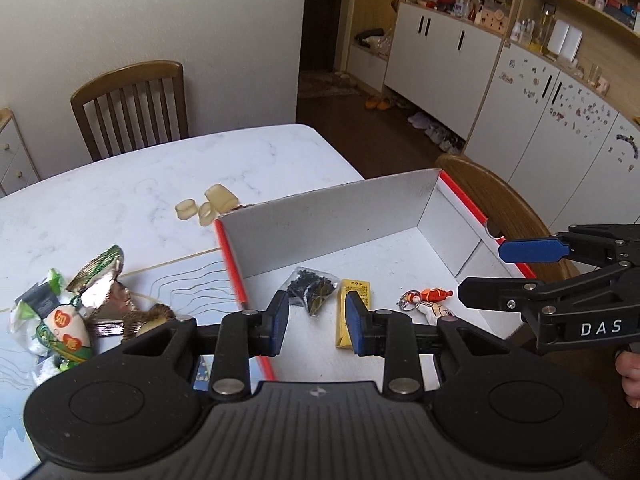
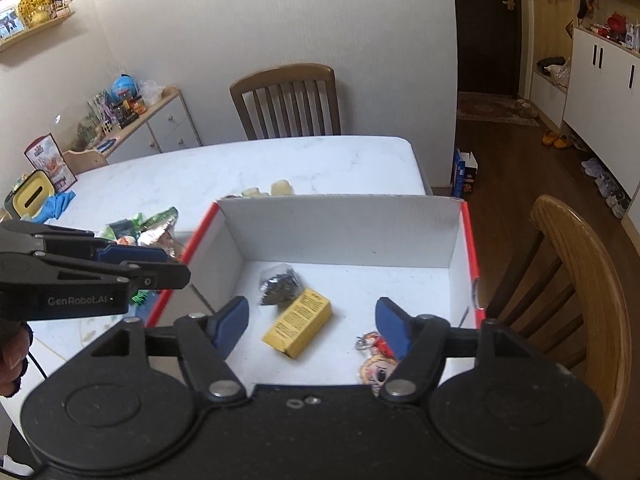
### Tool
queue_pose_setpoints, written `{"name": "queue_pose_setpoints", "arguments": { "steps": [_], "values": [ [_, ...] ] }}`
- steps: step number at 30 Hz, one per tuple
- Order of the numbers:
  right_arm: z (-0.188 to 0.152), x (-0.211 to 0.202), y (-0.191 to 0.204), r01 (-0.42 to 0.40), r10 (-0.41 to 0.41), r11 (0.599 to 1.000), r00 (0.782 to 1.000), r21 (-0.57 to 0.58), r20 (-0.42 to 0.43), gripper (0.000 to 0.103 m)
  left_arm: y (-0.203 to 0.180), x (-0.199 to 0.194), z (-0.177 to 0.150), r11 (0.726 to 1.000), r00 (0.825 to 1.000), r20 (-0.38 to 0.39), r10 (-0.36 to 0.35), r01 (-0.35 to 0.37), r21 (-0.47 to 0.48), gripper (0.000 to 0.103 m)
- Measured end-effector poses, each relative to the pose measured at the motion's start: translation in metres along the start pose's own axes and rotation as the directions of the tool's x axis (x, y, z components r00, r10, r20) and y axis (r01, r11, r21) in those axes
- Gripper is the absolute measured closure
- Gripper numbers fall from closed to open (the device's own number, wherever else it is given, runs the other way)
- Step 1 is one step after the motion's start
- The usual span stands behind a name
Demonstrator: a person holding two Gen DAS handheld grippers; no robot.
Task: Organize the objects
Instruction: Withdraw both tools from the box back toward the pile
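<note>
Since both claws hang above the white box (image 2: 344,216) with nothing in them, the next pick turns on which one sits nearer the clutter left outside it. The left claw (image 1: 317,322) has its blue pads drawn close, only a narrow gap between them and nothing pinched; the right claw (image 2: 312,326) stands spread wide, also empty, over the box floor.

Directly below the right claw lie the things already sorted: a yellow carton (image 2: 298,328) set diagonally, a dark crinkled packet (image 2: 280,284) touching its far end, and a cartoon keychain (image 2: 374,356) just beside the right-hand finger.

Outward from the left claw, over the red-edged left wall of the box, the heap of snack wrappers (image 1: 60,316) sits on the tabletop (image 1: 140,184), down and to the left of that claw and well apart from the right one. The heap has no clear long axis; it is a loose mound of foil and green packaging. Beyond the box's far left corner lie some pale yellowish pieces (image 1: 208,204), just beside the wall.

By my reading the left hand is the nearer to both groups, so it would swing leftward and open before closing on a wrapper.
</note>
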State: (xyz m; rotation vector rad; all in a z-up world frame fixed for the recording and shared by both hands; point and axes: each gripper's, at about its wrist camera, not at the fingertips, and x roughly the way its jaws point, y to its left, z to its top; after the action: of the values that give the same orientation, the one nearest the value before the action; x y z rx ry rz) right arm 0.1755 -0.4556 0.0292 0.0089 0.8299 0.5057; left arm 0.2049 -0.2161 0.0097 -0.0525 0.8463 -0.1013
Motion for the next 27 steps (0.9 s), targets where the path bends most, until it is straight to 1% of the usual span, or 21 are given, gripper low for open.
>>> {"name": "queue_pose_setpoints", "arguments": {
  "steps": [2, 4, 8, 16, 22, 23, 24, 25, 27],
  "values": [
    [-0.001, -0.002, 0.007, -0.003, 0.003, 1.0, 1.0, 0.002, 0.008, 0.03, 0.004, -0.009, -0.005, 1.0, 1.0, 0.019, 0.0, -0.001, 0.016, 0.073],
    [-0.004, -0.004, 0.014, -0.002, 0.002, 1.0, 1.0, 0.01, 0.016, 0.025, 0.008, -0.019, -0.01, 1.0, 0.999, 0.038, 0.001, -0.002, 0.03, 0.073],
    [-0.009, -0.009, 0.029, -0.01, 0.009, 1.0, 0.999, 0.026, 0.035, 0.023, 0.023, -0.034, -0.021, 1.0, 0.998, 0.055, 0.002, -0.003, 0.021, 0.073],
    [-0.019, -0.013, 0.071, -0.024, 0.022, 0.999, 0.998, 0.029, 0.063, 0.019, 0.069, -0.053, -0.044, 0.999, 0.998, 0.057, 0.01, -0.008, -0.04, 0.073],
    [-0.022, -0.008, 0.104, -0.037, 0.034, 0.999, 0.997, 0.031, 0.067, 0.017, 0.11, -0.071, -0.061, 0.994, 0.996, 0.077, 0.034, -0.026, -0.102, 0.072],
    [-0.022, -0.006, 0.11, -0.034, 0.032, 0.999, 0.997, 0.025, 0.064, 0.017, 0.117, -0.073, -0.063, 0.993, 0.996, 0.079, 0.038, -0.029, -0.113, 0.07],
    [-0.022, -0.005, 0.116, -0.03, 0.029, 0.999, 0.998, 0.02, 0.062, 0.017, 0.125, -0.076, -0.066, 0.992, 0.996, 0.083, 0.043, -0.033, -0.123, 0.059],
    [-0.022, -0.003, 0.121, -0.03, 0.029, 0.999, 0.998, 0.016, 0.059, 0.017, 0.131, -0.08, -0.069, 0.99, 0.994, 0.091, 0.053, -0.041, -0.132, 0.046],
    [-0.021, 0.0, 0.131, -0.03, 0.03, 0.999, 0.998, 0.012, 0.053, 0.017, 0.143, -0.086, -0.074, 0.988, 0.991, 0.108, 0.081, -0.065, -0.143, 0.038]
  ]
}}
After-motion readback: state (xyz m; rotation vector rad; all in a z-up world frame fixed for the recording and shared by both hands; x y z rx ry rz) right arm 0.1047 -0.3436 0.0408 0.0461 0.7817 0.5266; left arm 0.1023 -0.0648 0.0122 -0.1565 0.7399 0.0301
